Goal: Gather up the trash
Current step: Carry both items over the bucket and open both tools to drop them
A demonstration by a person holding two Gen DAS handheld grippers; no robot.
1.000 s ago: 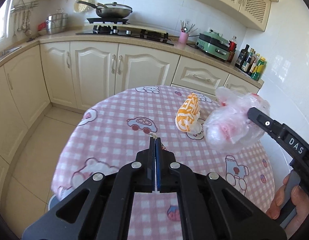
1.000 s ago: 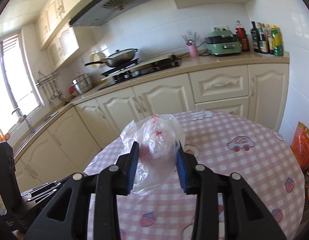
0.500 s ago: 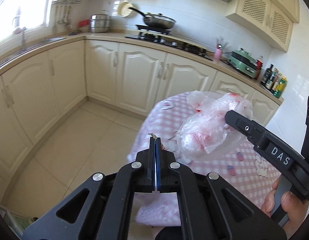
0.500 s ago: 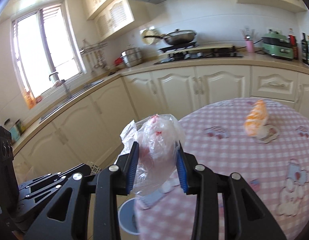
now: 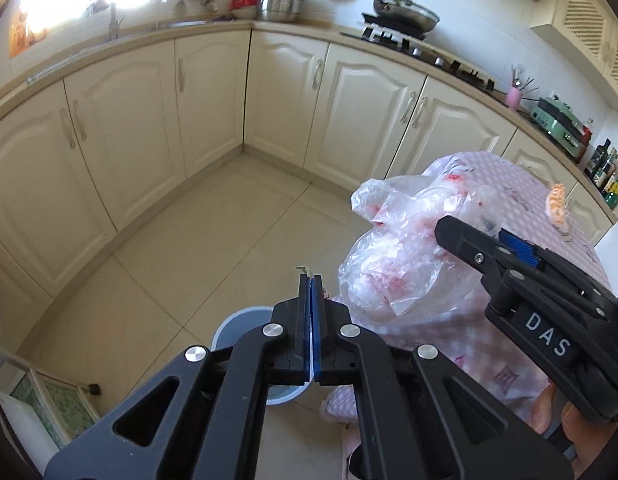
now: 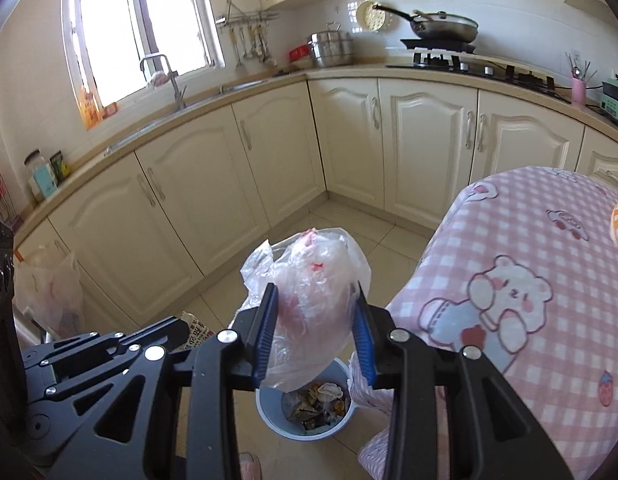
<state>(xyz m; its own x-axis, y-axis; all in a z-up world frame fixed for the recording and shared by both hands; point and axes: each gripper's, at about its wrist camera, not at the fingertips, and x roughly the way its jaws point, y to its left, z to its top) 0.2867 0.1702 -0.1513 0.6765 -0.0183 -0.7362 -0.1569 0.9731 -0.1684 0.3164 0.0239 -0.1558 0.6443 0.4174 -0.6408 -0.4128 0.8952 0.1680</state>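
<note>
My right gripper [image 6: 313,298] is shut on a crumpled clear plastic bag with red print [image 6: 309,280], held in the air above a pale blue waste bin [image 6: 269,410] that stands on the floor with scraps in it. In the left wrist view the same bag [image 5: 401,256] hangs off the right gripper [image 5: 469,236] at the right. My left gripper [image 5: 311,280] is shut; a tiny pale scrap sticks out at its tip. Part of the bin's rim [image 5: 237,320] shows behind its fingers.
A round table with a pink checked cloth [image 6: 529,264] stands right of the bin, with an orange snack packet [image 5: 556,200] on it. Cream kitchen cabinets [image 6: 213,208] wrap around the tiled floor [image 5: 229,220]. Another plastic bag [image 6: 49,292] hangs at the left.
Both grippers have swung left off the table and lower, out over the floor. The bin has come into view under the bag. The bag stays clamped in the right gripper.
</note>
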